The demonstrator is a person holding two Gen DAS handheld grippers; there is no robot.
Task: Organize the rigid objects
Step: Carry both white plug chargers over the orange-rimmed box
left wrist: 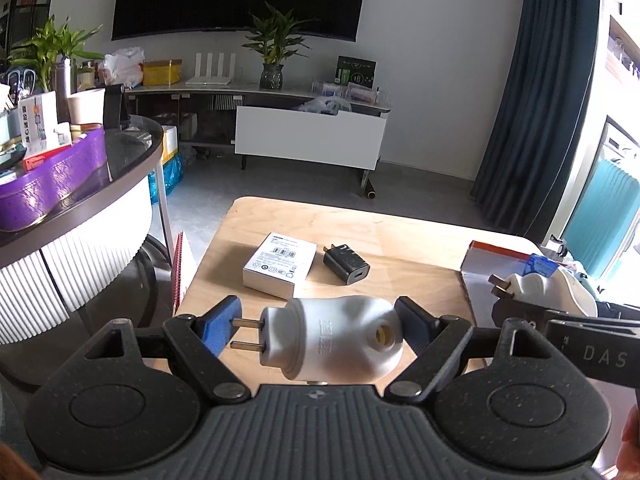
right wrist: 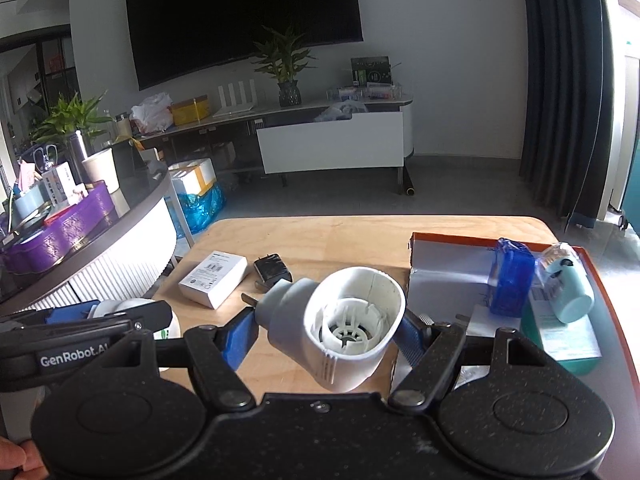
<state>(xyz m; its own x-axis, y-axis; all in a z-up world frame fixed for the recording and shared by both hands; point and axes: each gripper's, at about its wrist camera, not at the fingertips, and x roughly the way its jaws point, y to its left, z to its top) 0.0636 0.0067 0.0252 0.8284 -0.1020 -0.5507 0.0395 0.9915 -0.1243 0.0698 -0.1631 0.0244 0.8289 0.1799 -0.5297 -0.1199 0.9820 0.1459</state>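
My left gripper (left wrist: 320, 330) is shut on a white plug-in device (left wrist: 340, 340) with two metal prongs pointing left, held above the wooden table (left wrist: 400, 248). My right gripper (right wrist: 328, 334) is shut on a second white plug-in device (right wrist: 344, 328), its hollow end facing the camera. That device also shows in the left wrist view (left wrist: 548, 292), at the right. On the table lie a white box (left wrist: 280, 264) and a black charger (left wrist: 346, 266). They also show in the right wrist view as the white box (right wrist: 214, 278) and the black charger (right wrist: 272, 270).
An open orange-edged cardboard box (right wrist: 448, 276) at the table's right holds a blue packet (right wrist: 512, 280), a pale blue bottle (right wrist: 568, 284) and a teal booklet (right wrist: 560, 336). A round counter with a purple tray (left wrist: 52, 188) stands left. A red notebook (left wrist: 180, 268) leans beside the table.
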